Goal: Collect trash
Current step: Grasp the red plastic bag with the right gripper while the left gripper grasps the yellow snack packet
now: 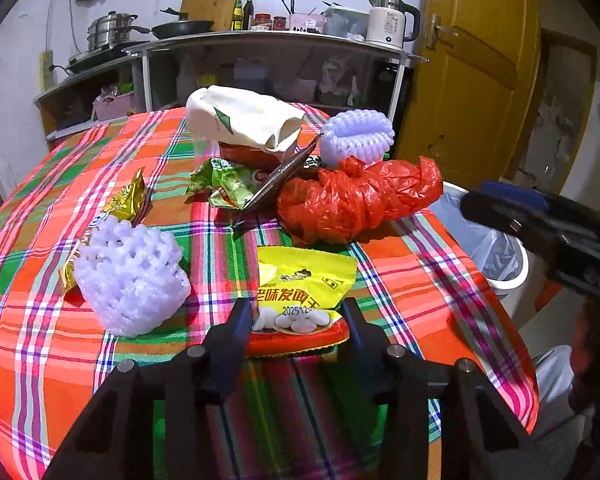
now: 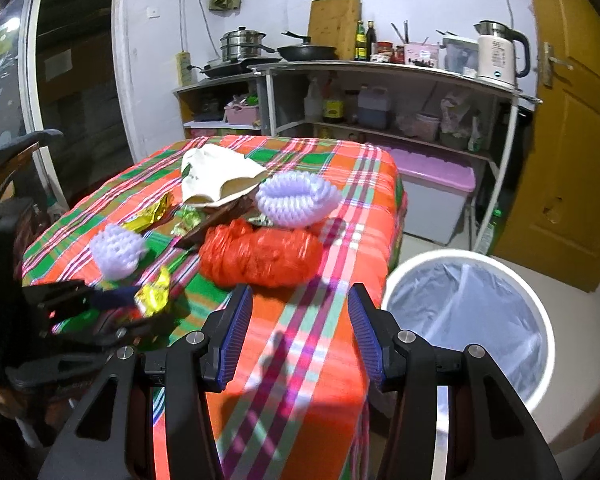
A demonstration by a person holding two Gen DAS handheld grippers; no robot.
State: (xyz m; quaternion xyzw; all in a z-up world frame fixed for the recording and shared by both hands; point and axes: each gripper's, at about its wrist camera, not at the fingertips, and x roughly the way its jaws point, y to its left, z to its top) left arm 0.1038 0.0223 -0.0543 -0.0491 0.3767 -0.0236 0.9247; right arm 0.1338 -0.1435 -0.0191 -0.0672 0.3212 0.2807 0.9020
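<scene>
Trash lies on the plaid table (image 1: 420, 280). My left gripper (image 1: 296, 312) is open, its fingers either side of a yellow and red snack packet (image 1: 304, 284) at the near edge; it also shows in the right wrist view (image 2: 100, 300). A red plastic bag (image 1: 356, 196) (image 2: 260, 256), two white foam fruit nets (image 1: 128, 276) (image 1: 356, 136), a gold wrapper (image 1: 126, 200), a green wrapper (image 1: 228, 184) and a cream paper bag (image 1: 244, 116) lie beyond. My right gripper (image 2: 298, 312) is open and empty above the table's right edge, short of the red bag. A lined white bin (image 2: 468, 320) stands right of the table.
A kitchen shelf (image 2: 380, 68) with pans, bottles and a kettle (image 2: 496, 52) stands behind the table. A yellow door (image 2: 572, 120) is at the right. A lidded pink storage box (image 2: 436, 184) sits on the floor beside the table.
</scene>
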